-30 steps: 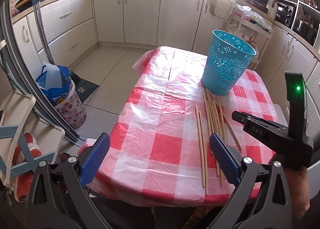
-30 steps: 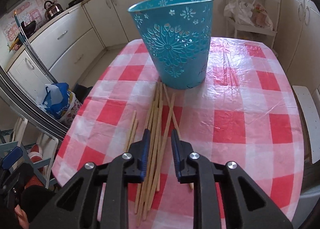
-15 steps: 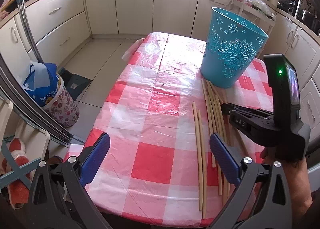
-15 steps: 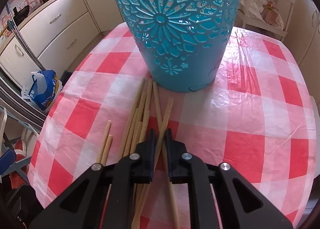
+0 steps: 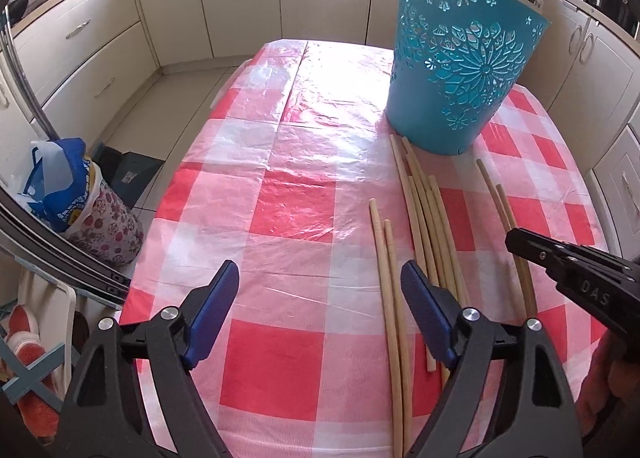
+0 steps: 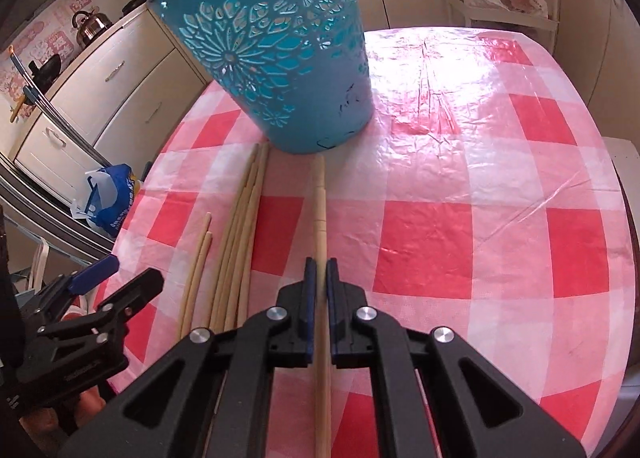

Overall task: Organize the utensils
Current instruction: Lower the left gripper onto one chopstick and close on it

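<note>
Right tongs (image 6: 319,270) clamp 2 chopsticks (image 6: 320,214) near blue basket (image 6: 280,58); left tongs (image 5: 320,290) gape wide.

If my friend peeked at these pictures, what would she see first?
Probably the big blue basket with flower cut-outs, standing at the far end of the red-and-white checked tablecloth. Next, the wooden sticks lying in a loose row in front of it. The right gripper is shut on one stick, while the left gripper hangs wide open near two other sticks.
</note>
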A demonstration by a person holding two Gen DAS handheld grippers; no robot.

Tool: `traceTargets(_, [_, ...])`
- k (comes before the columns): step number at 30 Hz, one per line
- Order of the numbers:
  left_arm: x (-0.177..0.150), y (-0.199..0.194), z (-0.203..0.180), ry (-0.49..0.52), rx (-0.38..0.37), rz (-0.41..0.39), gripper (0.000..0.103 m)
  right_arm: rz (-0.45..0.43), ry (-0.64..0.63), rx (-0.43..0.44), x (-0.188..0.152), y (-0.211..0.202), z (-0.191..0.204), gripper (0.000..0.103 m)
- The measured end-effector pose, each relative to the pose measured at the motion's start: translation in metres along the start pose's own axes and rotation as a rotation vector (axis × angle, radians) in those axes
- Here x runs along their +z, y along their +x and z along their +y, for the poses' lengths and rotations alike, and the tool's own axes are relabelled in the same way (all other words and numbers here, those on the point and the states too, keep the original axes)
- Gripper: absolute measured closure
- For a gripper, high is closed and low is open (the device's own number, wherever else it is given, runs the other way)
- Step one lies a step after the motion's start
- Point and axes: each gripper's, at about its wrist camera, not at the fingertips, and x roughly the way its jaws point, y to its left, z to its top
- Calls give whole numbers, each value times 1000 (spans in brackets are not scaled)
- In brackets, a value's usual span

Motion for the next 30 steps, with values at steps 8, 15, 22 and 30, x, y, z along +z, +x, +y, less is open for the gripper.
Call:
traceTargets(8, [-1, 21, -10, 46, -68, 27, 44, 31, 55, 42, -1, -3, -14, 97])
traceTargets(15, [5, 22, -11, 121, -106, 33, 74, 14, 63, 41, -3, -14, -20, 97])
traceTargets(22, [15, 26, 4, 91, -247, 107, 77, 39, 96, 50, -5, -12, -29, 97])
traceTargets(30, [12, 22, 4, 125, -147, 88, 77, 23, 49, 28, -4, -12, -20, 70])
